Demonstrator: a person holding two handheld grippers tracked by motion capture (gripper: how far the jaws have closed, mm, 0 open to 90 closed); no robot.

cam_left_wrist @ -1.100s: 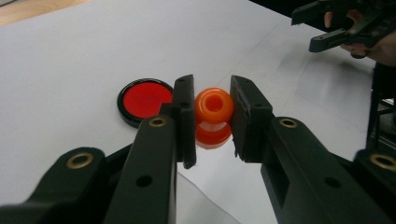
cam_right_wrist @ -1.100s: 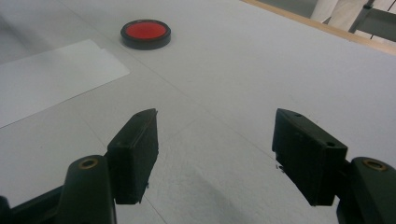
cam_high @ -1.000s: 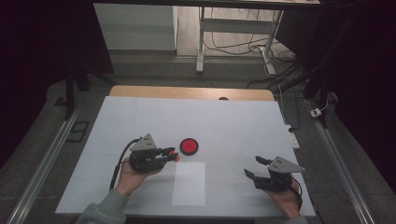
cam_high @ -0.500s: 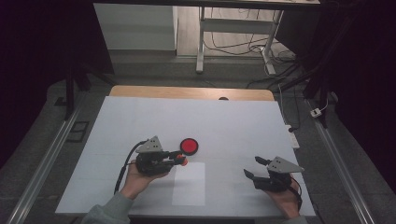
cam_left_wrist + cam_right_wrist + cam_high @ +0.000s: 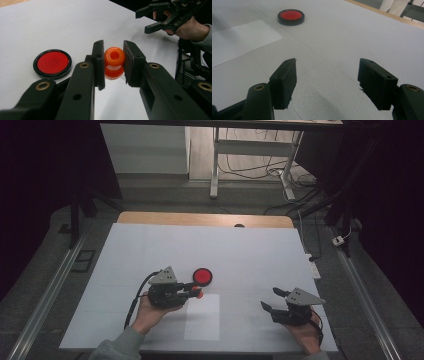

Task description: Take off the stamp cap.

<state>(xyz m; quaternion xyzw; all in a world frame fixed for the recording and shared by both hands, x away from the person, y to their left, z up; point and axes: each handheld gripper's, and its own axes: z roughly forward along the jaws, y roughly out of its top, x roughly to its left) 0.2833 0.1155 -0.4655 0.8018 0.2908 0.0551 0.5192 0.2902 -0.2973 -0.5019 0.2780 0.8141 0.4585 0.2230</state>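
Two black jaws of the left tongs (image 5: 113,65) clamp a glossy orange hourglass-shaped plastic piece (image 5: 114,62) low over the white desk (image 5: 250,250), just beside the round red black-rimmed disc (image 5: 52,63). Keeping the squeeze centred should stop it slipping. Right tongs (image 5: 327,82) hover wide open and empty, with bare desk all around.
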